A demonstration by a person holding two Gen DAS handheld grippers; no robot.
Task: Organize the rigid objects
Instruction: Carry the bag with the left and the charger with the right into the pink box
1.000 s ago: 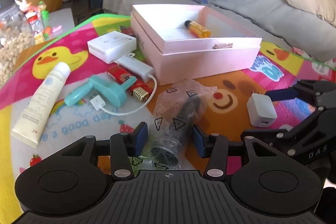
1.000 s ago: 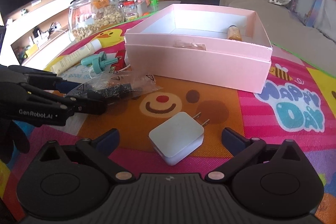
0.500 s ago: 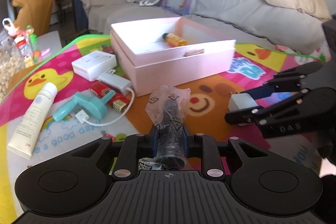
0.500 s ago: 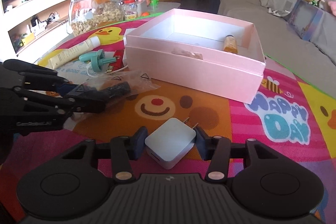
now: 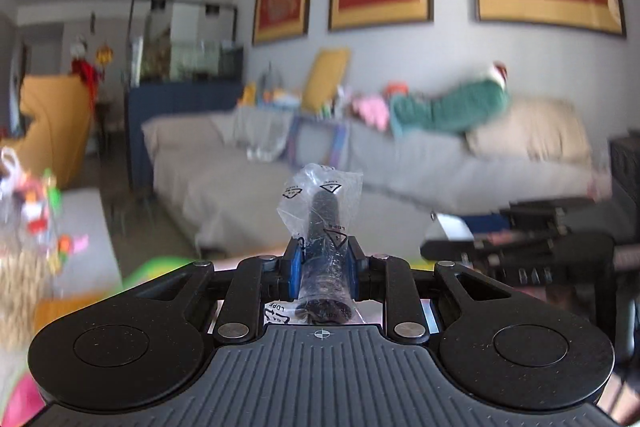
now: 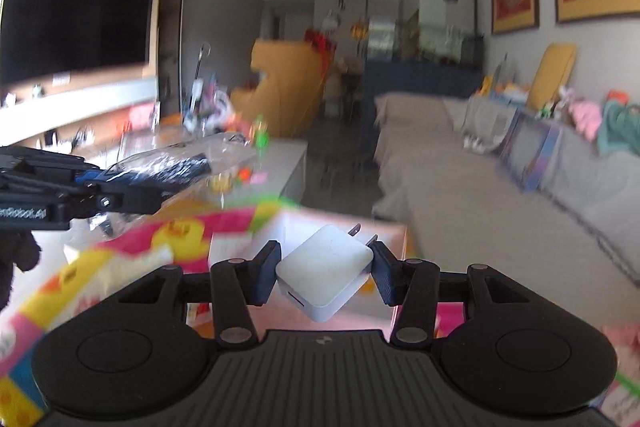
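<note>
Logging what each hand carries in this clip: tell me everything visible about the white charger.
The white charger is a small rounded-corner cube of matte plastic. Two metal prongs stick out of its far face, pointing away from the camera, and a port slot shows on its near lower face. It sits turned cornerwise, clamped at opposite sides by the right tongs, lifted clear above the blurred pink box. Nothing else touches it.

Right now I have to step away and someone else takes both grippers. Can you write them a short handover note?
Left gripper: shut on the bagged black tube, held up in the air.
Right gripper: shut on the white charger, prongs pointing away, also off the mat.
Pink box: just ahead and below the charger, blurred.
Done: both items gripped and off the mat.
Left: probably carry both over the box and release them inside; other items are not visible now.
</note>
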